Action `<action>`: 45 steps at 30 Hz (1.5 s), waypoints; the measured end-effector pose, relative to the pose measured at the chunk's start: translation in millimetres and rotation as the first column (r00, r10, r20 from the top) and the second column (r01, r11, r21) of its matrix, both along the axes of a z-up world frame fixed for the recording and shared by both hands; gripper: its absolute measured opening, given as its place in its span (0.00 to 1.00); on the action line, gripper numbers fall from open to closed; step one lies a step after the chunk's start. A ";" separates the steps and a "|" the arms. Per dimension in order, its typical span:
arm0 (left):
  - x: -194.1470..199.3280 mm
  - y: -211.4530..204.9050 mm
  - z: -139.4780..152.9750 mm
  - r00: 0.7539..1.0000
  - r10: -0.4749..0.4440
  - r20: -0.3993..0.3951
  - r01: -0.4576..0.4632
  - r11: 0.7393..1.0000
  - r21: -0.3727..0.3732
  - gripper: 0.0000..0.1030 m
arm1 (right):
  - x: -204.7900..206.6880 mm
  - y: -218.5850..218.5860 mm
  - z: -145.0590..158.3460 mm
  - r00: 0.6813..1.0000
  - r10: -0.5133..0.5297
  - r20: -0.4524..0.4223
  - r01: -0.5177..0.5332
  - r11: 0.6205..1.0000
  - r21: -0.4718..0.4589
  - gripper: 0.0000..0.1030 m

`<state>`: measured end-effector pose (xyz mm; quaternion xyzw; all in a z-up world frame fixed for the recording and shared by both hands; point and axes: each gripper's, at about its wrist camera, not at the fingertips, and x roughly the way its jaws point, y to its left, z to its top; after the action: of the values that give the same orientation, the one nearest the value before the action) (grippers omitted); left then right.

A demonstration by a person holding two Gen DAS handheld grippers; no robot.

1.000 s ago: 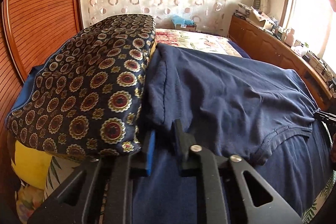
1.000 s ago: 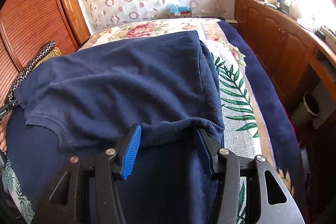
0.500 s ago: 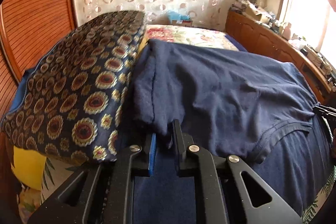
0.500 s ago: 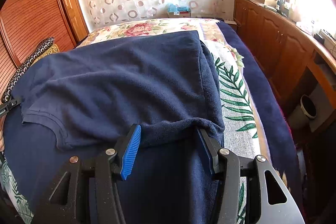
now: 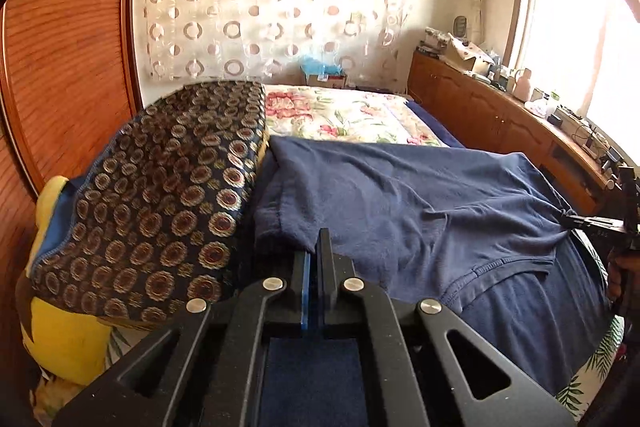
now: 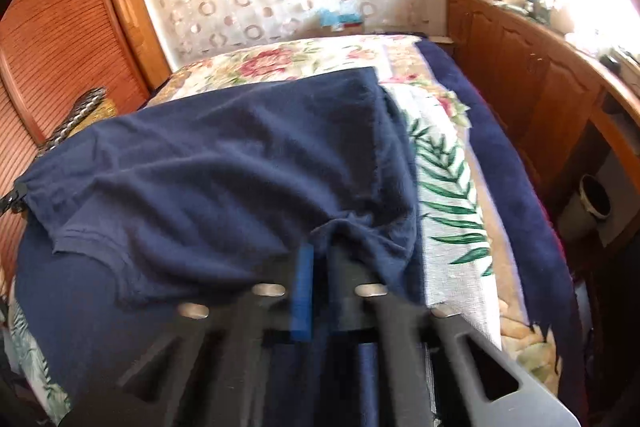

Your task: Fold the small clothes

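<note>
A navy blue garment [image 5: 400, 195] of soft knit lies spread across the bed [image 5: 344, 111], over a darker blue blanket [image 5: 532, 315], its stitched hem curving along the near edge and broad wrinkles running toward the two pinched corners. It sits just beside a dark pillow with gold medallions [image 5: 160, 203] on the left, and in the right wrist view its far edge reaches the floral bedspread [image 6: 444, 163]. The right wrist view is blurred, so the cloth at the fingers is hard to read, and the lower part of the garment is hidden behind both tool bodies. The left hand-held gripper [image 5: 318, 255] points forward and low over the bed, its fingers drawn nearly together on a bunched fold of the garment's left edge. The right hand-held gripper [image 6: 320, 259] does likewise at the right edge — its fingers narrow, with fabric gathered up between them — and it shows at the far right of the left view.
</note>
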<state>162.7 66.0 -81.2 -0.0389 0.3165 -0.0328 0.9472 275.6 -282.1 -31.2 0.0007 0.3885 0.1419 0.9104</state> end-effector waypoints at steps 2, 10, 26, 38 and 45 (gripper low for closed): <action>-2.1 5.0 1.7 1.000 0.002 0.006 -0.002 1.000 -0.011 0.03 | -6.8 0.7 6.7 0.999 0.007 0.045 -0.007 1.000 -0.007 0.03; -30.9 7.0 25.4 0.997 -0.021 0.076 0.024 0.999 -0.037 0.03 | -42.9 -10.7 47.8 0.985 0.030 0.172 -0.032 0.999 0.009 0.03; -107.1 13.4 9.2 1.000 -0.020 0.018 0.020 1.000 -0.016 0.03 | -148.1 -41.2 63.4 0.976 0.104 0.190 -0.102 0.995 -0.022 0.03; -120.7 12.1 -22.7 0.998 0.010 -0.066 -0.009 1.000 0.011 0.36 | -132.8 -30.0 37.2 0.993 0.084 0.081 -0.078 0.994 -0.073 0.07; -124.5 11.0 -21.1 0.998 0.006 -0.064 -0.004 0.999 0.036 0.69 | -151.8 -26.4 42.5 0.992 0.072 0.105 -0.062 0.993 -0.099 0.17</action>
<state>38.2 77.0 -102.3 -0.0236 0.3472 -0.0234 0.9372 123.8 -308.5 11.4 -0.0637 0.3446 0.1533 0.9240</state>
